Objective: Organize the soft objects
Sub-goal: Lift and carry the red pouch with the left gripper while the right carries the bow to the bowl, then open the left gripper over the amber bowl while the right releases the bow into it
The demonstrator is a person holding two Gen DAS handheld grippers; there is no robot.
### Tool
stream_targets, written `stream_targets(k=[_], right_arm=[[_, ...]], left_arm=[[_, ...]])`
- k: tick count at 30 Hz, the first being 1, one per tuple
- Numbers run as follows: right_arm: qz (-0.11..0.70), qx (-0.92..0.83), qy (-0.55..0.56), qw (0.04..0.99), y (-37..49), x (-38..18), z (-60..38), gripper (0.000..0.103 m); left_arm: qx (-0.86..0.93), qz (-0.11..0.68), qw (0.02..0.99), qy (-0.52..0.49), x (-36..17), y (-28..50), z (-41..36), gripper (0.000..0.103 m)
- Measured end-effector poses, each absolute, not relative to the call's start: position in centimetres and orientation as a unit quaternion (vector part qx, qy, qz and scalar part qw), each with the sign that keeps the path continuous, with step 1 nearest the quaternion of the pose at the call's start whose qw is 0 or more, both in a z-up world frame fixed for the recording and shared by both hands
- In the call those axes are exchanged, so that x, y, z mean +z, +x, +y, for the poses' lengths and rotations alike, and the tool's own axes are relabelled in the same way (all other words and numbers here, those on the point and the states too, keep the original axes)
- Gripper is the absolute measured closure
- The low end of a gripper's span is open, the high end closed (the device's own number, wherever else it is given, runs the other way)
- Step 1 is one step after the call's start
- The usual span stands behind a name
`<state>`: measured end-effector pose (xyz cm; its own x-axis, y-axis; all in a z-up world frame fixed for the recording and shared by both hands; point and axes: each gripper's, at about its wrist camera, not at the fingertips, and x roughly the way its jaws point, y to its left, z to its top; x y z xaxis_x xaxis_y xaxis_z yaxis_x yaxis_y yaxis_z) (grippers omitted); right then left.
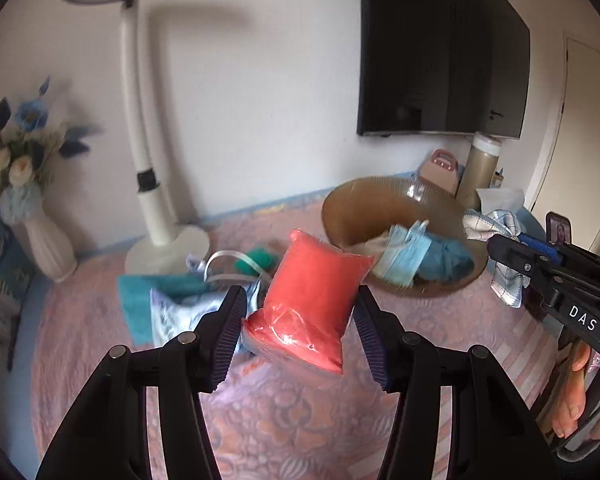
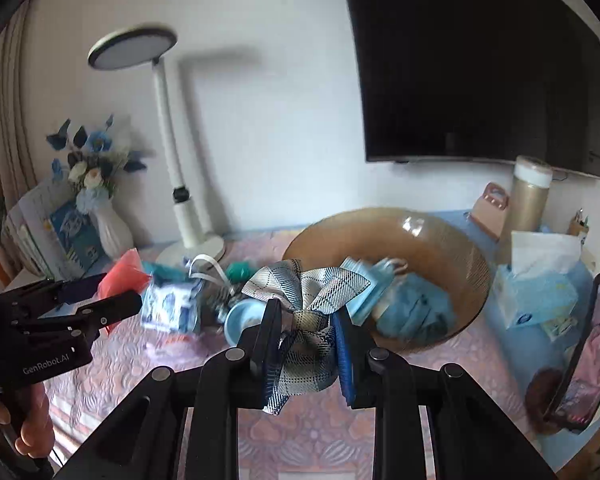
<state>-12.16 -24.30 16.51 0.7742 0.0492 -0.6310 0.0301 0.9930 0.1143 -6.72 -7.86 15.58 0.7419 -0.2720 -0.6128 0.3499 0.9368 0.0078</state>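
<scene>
Glossy plastic-wrapped red pack (image 1: 312,304), woven plaid cloth (image 2: 308,320), translucent ribbed amber bowl (image 2: 472,264).

Gripping a red plastic-wrapped pack (image 1: 312,300) between the pads of the left gripper (image 1: 300,322) at frame centre, the pack tilting toward the upper right. Holding a checked cloth (image 1: 500,256) in the right gripper (image 1: 512,250) at the right edge, fingers of a hand (image 1: 580,392) showing below it. Lying behind the pack: an amber bowl (image 1: 356,204) with blue face masks (image 1: 404,256) inside. Resting at centre left on the pink patterned cover (image 1: 284,420): a teal cloth (image 1: 140,296). Standing at upper left: a white lamp (image 1: 140,120).
</scene>
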Motion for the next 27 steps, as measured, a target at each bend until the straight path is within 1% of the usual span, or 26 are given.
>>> stream_targets(k=[2, 5, 8, 13, 16, 17, 18, 19, 20, 21, 27], right_arm=[[0.32, -0.019, 0.065, 0.945, -10.9, 17.9, -26.3, 0.079], [0.309, -0.06, 0.077, 0.946, -8.9, 18.8, -29.5, 0.079], [0.32, -0.088, 0.095, 0.939, -6.7, 18.1, -32.1, 0.079], [0.353, -0.106, 0.094, 0.925, -3.9, 15.7, -33.8, 0.079], [0.366, -0.105, 0.092, 0.92, -2.4, 14.5, -34.2, 0.079], [0.37, -0.105, 0.092, 0.918, -2.0, 14.2, -34.4, 0.078], [0.377, -0.104, 0.093, 0.916, -1.6, 13.8, -34.5, 0.074], [0.384, -0.103, 0.094, 0.913, -1.4, 13.5, -34.7, 0.061], [0.389, -0.1, 0.097, 0.911, -1.2, 13.2, -34.8, 0.05], [0.386, -0.1, 0.1, 0.912, -1.5, 13.0, -34.9, 0.037], [0.378, -0.089, 0.1, 0.916, -4.0, 13.1, -34.4, 0.036]], left_arm=[[-0.169, 0.307, 0.934, 0.068, 17.0, -5.1, -10.2, 0.051], [-0.181, 0.313, 0.93, 0.062, 17.9, -2.0, -13.5, 0.051], [-0.19, 0.32, 0.927, 0.049, 17.8, 0.5, -16.3, 0.051], [-0.193, 0.33, 0.922, 0.061, 16.4, 3.3, -20.1, 0.05], [-0.188, 0.338, 0.919, 0.071, 15.4, 4.4, -21.3, 0.047], [-0.185, 0.34, 0.919, 0.075, 15.1, 4.6, -21.6, 0.043], [-0.18, 0.341, 0.919, 0.079, 14.9, 4.8, -21.8, 0.032], [-0.176, 0.341, 0.92, 0.084, 14.8, 4.9, -21.8, 0.025], [-0.174, 0.341, 0.92, 0.089, 14.6, 4.9, -21.8, 0.021], [-0.172, 0.339, 0.92, 0.093, 14.5, 4.6, -21.6, 0.021], [-0.155, 0.338, 0.924, 0.093, 15.0, 2.8, -18.7, 0.021]])
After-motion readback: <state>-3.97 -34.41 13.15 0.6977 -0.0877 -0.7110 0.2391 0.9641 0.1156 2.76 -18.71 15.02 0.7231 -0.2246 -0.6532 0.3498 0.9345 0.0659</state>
